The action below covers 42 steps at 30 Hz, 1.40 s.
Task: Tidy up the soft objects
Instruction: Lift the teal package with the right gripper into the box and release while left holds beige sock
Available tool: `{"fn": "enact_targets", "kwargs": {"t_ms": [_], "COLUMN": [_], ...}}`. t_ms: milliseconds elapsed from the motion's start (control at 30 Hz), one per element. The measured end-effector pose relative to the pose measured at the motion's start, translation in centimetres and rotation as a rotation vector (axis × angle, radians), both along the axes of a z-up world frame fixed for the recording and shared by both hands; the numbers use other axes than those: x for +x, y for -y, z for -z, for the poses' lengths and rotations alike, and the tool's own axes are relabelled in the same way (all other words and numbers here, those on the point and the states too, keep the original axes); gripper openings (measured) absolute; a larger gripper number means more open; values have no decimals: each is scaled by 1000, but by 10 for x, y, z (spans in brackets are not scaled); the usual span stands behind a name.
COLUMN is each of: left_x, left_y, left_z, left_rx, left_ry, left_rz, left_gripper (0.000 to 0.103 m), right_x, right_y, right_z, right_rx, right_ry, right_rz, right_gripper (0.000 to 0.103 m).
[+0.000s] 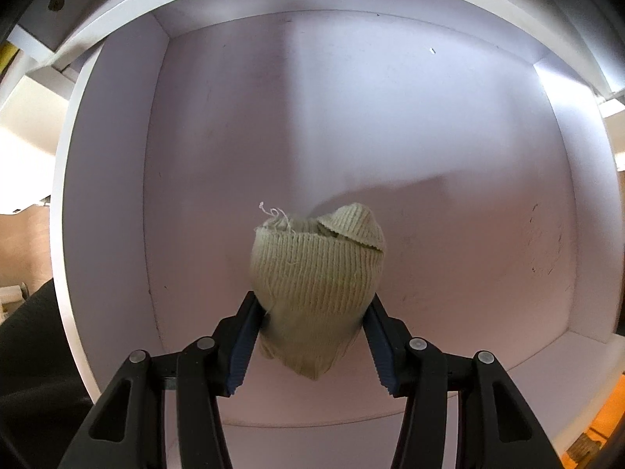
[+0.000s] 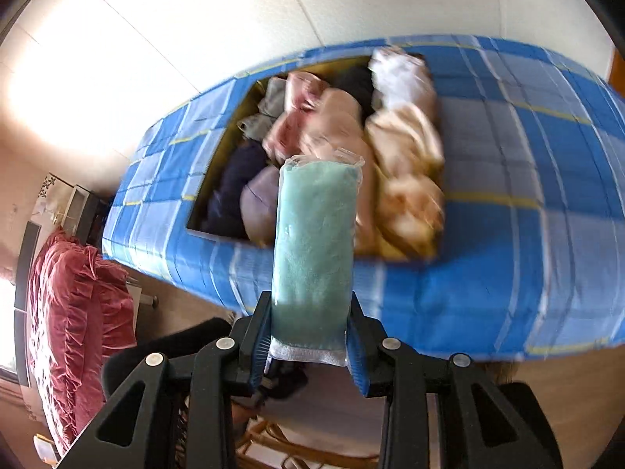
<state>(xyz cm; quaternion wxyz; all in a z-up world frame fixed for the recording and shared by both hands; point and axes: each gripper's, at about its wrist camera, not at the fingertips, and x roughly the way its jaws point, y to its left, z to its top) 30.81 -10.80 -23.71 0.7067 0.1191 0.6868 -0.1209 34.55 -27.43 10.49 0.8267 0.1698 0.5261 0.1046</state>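
Rolled sock (image 1: 316,281) in left jaws amid bare drawer walls (image 1: 113,179); wrapped towel (image 2: 314,242) in right jaws.

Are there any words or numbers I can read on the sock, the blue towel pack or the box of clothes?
No words, numbers or signs can be read anywhere.
Knitted sock held in the left tool: plain, no label showing.
Towel pack held in the right tool: clear wrap, no print visible.
White drawer: only scuff marks.
Box of clothes on the blue checked cover: blurred, nothing legible.
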Motion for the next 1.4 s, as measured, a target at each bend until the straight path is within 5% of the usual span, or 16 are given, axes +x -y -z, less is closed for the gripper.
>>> {"fn": "enact_targets", "kwargs": {"t_ms": [433, 600, 700, 1033, 1400], "left_x": [3, 5, 6, 6, 6], "left_y": [-14, -18, -22, -36, -56], "left_z": [8, 8, 6, 0, -4], "left_rx": [-47, -57, -64, -111, -159], "left_ry": [-16, -18, -17, -19, -15], "left_rz": [-27, -31, -36, -60, -76], "left_gripper": [53, 53, 53, 54, 57], "right_x": [103, 120, 123, 93, 71], "right_y": [-70, -78, -80, -76, -86], "right_z": [28, 45, 55, 41, 31], "right_rx": [-125, -274, -365, -300, -382], "right_ry": [-15, -16, -13, 41, 114], "right_rz": [-20, -16, -13, -7, -33], "right_gripper": [34, 34, 34, 41, 41]}}
